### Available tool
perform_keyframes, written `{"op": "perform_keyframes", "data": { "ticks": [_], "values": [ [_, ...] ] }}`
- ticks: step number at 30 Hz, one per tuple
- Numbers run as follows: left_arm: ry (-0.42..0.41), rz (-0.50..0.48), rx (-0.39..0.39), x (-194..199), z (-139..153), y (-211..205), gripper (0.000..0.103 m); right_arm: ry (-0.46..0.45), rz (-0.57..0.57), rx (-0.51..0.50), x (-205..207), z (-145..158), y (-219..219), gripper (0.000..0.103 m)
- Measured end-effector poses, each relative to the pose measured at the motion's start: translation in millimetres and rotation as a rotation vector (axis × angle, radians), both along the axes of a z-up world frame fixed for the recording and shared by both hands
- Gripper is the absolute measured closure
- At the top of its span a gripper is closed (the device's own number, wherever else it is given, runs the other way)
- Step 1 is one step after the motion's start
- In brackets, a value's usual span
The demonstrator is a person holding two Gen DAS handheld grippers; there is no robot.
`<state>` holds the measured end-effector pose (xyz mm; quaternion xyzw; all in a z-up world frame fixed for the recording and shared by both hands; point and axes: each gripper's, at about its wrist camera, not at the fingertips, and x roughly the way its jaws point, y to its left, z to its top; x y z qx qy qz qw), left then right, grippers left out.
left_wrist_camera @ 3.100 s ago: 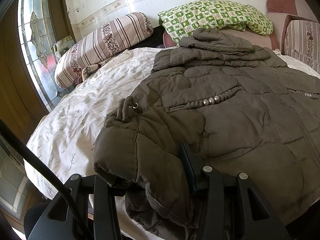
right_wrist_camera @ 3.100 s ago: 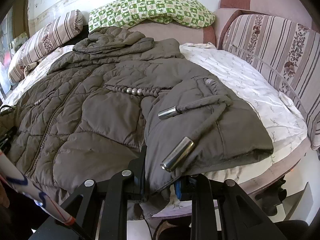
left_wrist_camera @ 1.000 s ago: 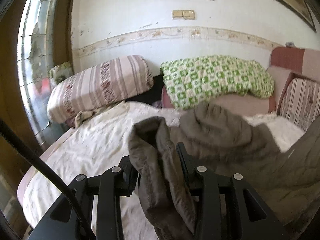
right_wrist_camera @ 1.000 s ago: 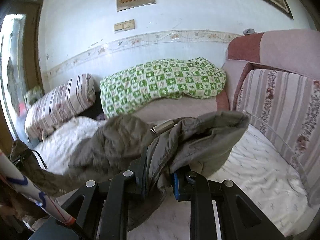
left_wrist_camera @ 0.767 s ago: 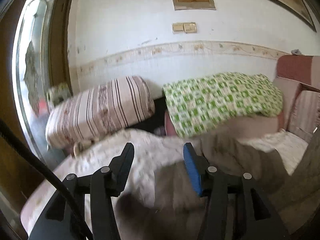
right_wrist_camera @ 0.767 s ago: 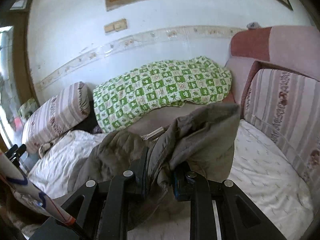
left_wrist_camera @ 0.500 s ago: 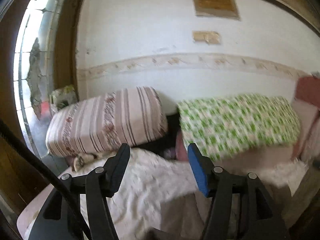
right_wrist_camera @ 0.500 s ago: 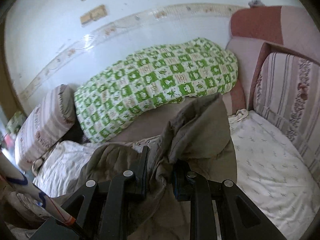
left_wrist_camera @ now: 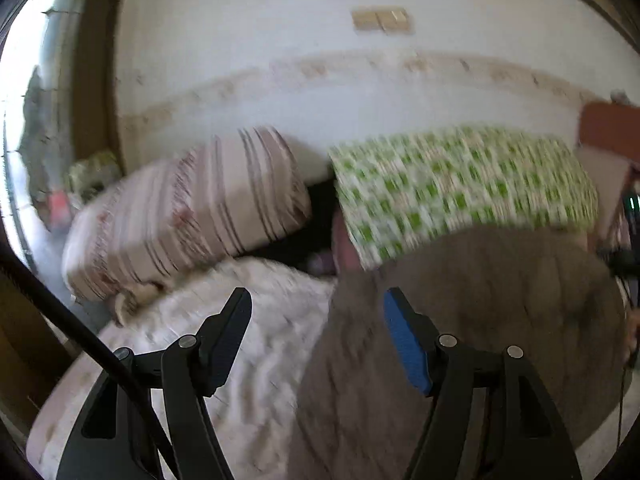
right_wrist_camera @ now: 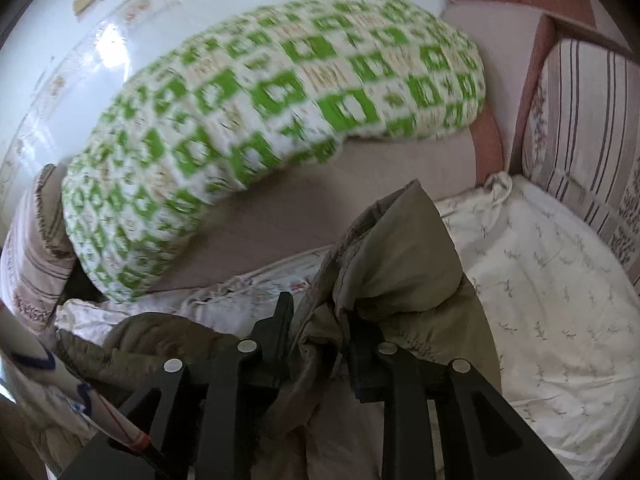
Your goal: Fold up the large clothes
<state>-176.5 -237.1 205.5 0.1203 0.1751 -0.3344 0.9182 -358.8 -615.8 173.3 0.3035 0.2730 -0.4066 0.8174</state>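
The brown quilted jacket (left_wrist_camera: 480,300) lies bunched on the white bed sheet (left_wrist_camera: 260,320), blurred by motion. My left gripper (left_wrist_camera: 317,298) hovers over the jacket's left edge. Its jaws are opening and nothing is between them. In the right wrist view a fold of the jacket (right_wrist_camera: 400,256) stands up between the fingers of my right gripper (right_wrist_camera: 320,308). Those jaws are starting to open, with the fabric still filling the gap and pressed by the pads. More of the jacket trails to the lower left under that gripper.
A green checked quilt (right_wrist_camera: 260,100) and a striped pillow (left_wrist_camera: 192,208) lie against the wall at the head of the bed. A striped padded side panel (right_wrist_camera: 580,120) borders the sheet (right_wrist_camera: 540,280) on the right. A glass door (left_wrist_camera: 32,120) stands at the left.
The left gripper let go of the jacket's edge and opened wide. Both grippers moved toward the pillows. The right one tipped down toward the bed with the fold in its jaws.
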Motion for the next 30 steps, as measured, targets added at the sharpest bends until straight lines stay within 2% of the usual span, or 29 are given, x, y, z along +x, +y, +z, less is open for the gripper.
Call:
{"op": "perform_keyframes", "data": {
  "ticks": [4, 5, 8, 13, 17, 22, 27, 30],
  "values": [
    [0.064, -0.059, 0.075, -4, -40, -39, 0.035, -0.054, 0.044, 0.05, -1, -9, -8, 0.063],
    [0.073, -0.063, 0.087, -5, -48, -47, 0.035, -0.073, 0.058, 0.056, -3, -8, -8, 0.057],
    [0.113, -0.09, 0.117, -4, -67, -69, 0.035, -0.104, 0.091, 0.023, -13, 5, -3, 0.047],
    [0.101, -0.078, 0.17, -2, -87, -90, 0.035, -0.144, 0.166, -0.009, -32, 25, 18, 0.045],
    [0.132, -0.091, 0.132, -7, -85, -85, 0.035, -0.077, 0.268, -0.047, -39, 10, 56, 0.045],
    [0.123, -0.097, 0.183, -7, -95, -101, 0.035, 0.055, 0.362, -0.078, -22, -48, 109, 0.045],
    [0.154, -0.068, 0.221, 10, -115, -118, 0.034, 0.164, 0.353, -0.078, 4, -87, 105, 0.045],
    [0.192, -0.048, 0.226, 26, -126, -127, 0.028, 0.188, 0.333, -0.066, 17, -100, 92, 0.039]
  ]
}}
